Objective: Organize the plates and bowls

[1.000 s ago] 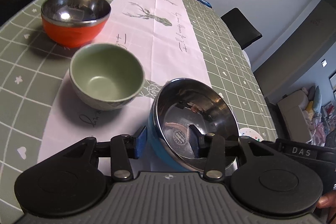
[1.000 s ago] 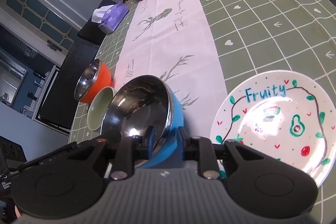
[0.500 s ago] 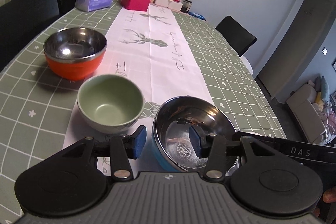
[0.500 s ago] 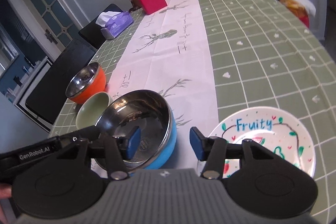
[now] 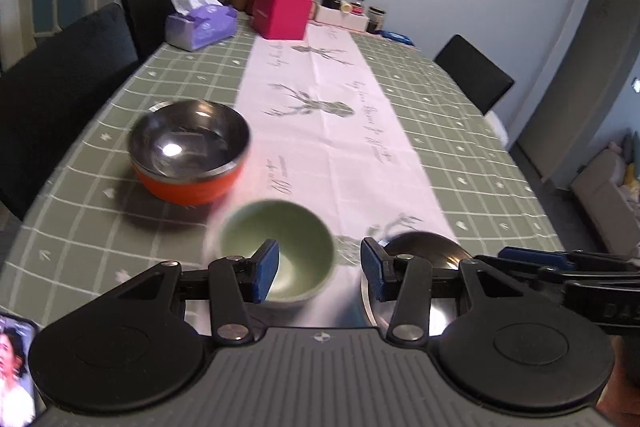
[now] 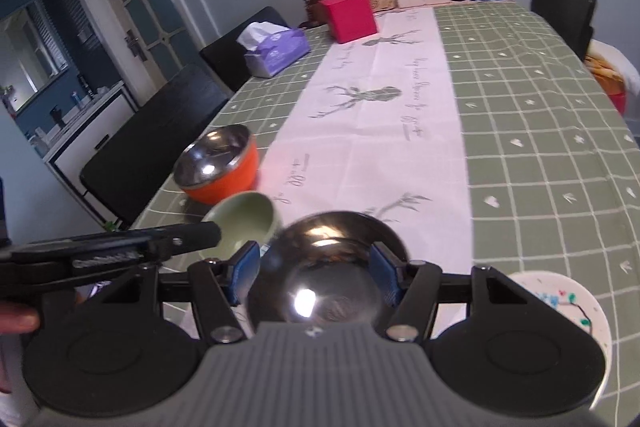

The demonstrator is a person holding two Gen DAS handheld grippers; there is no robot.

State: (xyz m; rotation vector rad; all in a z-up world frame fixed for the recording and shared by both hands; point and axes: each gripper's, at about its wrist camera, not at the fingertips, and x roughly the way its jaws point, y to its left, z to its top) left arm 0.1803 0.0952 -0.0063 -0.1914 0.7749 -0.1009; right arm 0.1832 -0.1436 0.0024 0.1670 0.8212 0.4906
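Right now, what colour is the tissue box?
Purple, with white tissue sticking out; clearest in the left wrist view.

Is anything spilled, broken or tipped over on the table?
Nothing stands out. The orange bowl, green bowl and steel bowl all sit upright and empty on the table, with no spill or crack showing. The Fruity plate lies flat near the edge, only partly in view.

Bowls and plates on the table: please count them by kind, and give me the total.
Bowls: 3, the orange bowl, the green bowl and the steel bowl nearest the cameras.
Plates: 1, the painted plate.
Total: 4
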